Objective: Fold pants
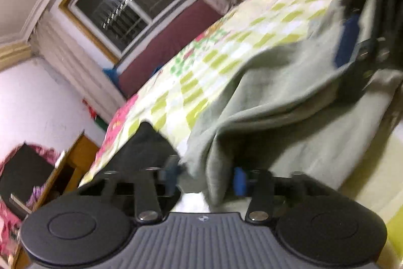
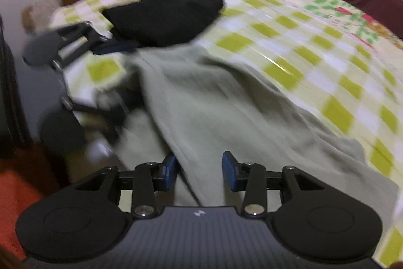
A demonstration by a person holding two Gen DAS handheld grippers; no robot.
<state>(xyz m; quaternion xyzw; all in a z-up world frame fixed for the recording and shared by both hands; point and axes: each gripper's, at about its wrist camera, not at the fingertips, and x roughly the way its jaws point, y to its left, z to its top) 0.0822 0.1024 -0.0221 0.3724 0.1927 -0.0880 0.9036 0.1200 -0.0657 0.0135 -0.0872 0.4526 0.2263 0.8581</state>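
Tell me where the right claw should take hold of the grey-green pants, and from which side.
Grip the raised seam ridge of the grey-green pants that runs between the right claw, coming straight forward along the bed. The fold stands up there, and the open pads already straddle it. The left claw appears to have bunched cloth between its pads at the other edge, by the black garment.

left gripper [image 1: 206,174]: jaws parted, cloth between | right gripper [image 2: 199,168]: jaws parted, cloth between
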